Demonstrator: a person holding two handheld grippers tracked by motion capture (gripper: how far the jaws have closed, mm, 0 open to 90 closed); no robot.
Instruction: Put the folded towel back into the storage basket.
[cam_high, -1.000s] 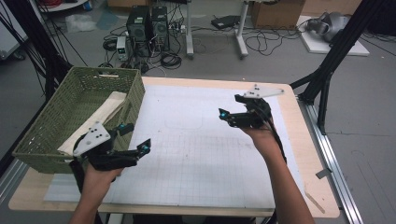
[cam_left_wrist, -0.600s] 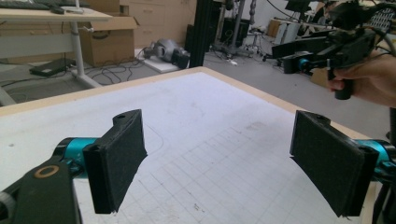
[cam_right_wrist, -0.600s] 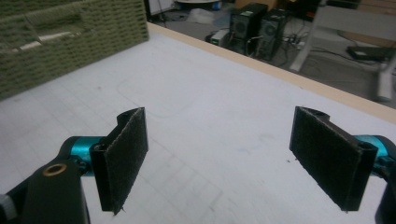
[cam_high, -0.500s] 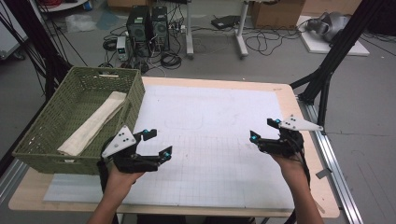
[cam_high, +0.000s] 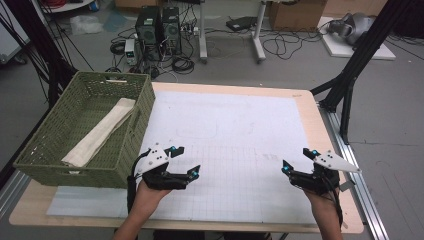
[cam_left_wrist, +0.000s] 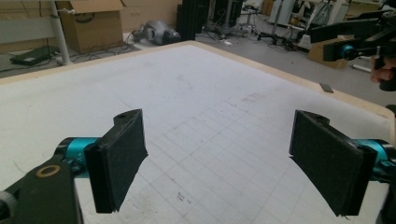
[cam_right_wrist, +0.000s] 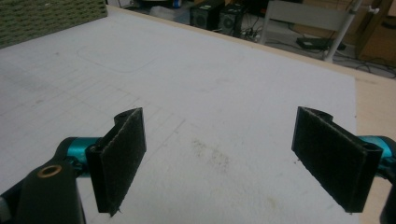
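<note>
**Folded cloth lies in the basket, both grippers empty**

The left gripper (cam_high: 186, 161) hovers at the near left, just beside the green basket (cam_high: 140, 130), jaws wide apart on nothing; the right gripper (cam_high: 299, 160) hangs at the near right, jaws likewise spread. The cream cloth (cam_high: 100, 132) lies lengthwise inside the basket; it looks light, soft and floppy, not fragile; a pinch at its near folded end should hold, though it may unfold when lifted.

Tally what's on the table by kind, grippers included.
Green woven basket: 1
Folded beige cloth lying in the basket: 1
White gridded mat on the tabletop: 1
Hand-held two-jaw grippers, both with jaws apart and nothing between them: 2, the left gripper and the right gripper
Total: 5
</note>
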